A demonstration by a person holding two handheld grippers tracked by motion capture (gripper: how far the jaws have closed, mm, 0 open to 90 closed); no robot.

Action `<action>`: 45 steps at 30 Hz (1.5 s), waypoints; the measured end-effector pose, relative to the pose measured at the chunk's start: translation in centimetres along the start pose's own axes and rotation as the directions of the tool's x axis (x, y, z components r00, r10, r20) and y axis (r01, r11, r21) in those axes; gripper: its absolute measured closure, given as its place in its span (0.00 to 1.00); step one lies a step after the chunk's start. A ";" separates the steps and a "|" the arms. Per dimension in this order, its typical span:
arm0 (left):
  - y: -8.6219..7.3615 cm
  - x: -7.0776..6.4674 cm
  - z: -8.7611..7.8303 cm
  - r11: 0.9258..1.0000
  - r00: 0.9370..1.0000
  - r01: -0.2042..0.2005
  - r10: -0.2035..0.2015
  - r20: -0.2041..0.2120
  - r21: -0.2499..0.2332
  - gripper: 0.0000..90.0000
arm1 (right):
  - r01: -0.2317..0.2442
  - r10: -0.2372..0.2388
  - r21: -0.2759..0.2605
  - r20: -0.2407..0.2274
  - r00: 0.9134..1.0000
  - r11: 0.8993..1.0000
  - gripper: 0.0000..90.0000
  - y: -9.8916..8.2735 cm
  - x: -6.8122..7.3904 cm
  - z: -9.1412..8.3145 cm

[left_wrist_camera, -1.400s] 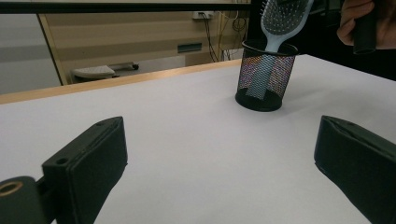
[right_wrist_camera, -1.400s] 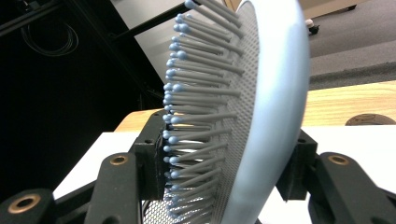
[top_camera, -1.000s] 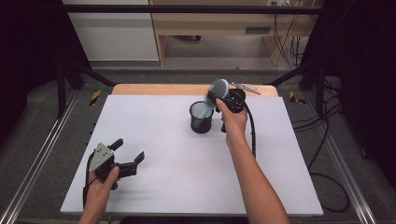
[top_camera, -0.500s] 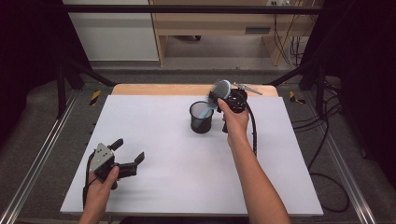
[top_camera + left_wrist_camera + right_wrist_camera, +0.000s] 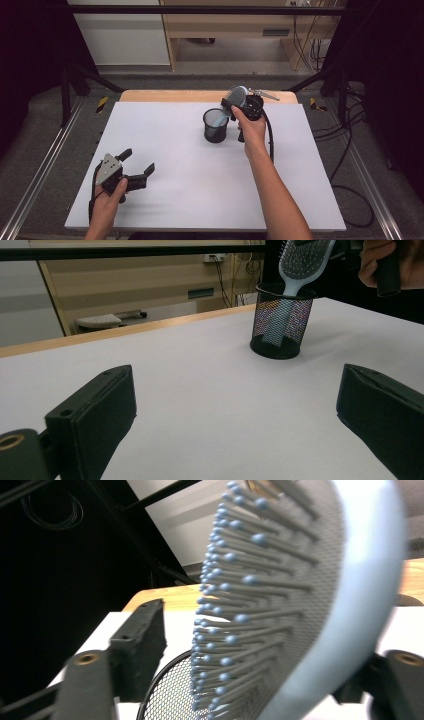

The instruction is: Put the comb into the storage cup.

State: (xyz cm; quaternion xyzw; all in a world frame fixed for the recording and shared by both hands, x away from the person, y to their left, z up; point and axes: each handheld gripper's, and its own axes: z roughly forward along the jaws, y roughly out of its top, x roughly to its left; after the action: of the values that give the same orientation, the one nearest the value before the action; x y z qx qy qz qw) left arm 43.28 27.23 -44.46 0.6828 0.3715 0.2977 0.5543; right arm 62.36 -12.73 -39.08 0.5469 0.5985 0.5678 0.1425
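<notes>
Hairbrush [image 5: 235, 96] handle-down in mesh cup [image 5: 215, 126]; right gripper [image 5: 260, 680] jaws just opening around it; left gripper [image 5: 138, 164] jaws spread.

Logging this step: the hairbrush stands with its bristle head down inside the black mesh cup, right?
Not quite: the hairbrush stands handle down in the black mesh cup, bristle head sticking out above the rim. The left gripper view shows it.

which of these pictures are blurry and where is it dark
Right gripper view: the hairbrush sits so close that its bristles and rim smear soft. Left gripper view: the mesh cup is sharp, with rainbow shimmer on its mesh. High view: the table is evenly lit, its surroundings black.
</notes>
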 end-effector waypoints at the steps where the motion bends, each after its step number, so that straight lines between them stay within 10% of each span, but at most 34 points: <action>1: 0.0 0.0 0.0 1.000 1.000 0.001 -0.001 -0.002 0.000 0.03 | 0.006 -0.006 -0.001 0.001 1.000 1.000 0.27 0.0 0.1 0.1; 11: 0.0 0.2 0.0 1.000 1.000 0.010 -0.010 -0.010 0.000 0.03 | 0.031 -0.031 0.023 0.031 0.999 0.999 0.07 0.2 0.6 0.2; 45: 0.1 0.4 -0.2 1.000 0.999 0.017 -0.018 -0.044 -0.014 0.03 | 0.090 -0.088 -0.051 0.040 0.995 0.995 0.06 1.7 0.9 -2.9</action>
State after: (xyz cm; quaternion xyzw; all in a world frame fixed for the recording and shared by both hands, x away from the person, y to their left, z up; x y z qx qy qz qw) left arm 43.36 27.71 -44.37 0.6689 0.3874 0.3102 0.5533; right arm 60.60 -13.93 -36.32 0.5263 0.6044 0.5660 0.1933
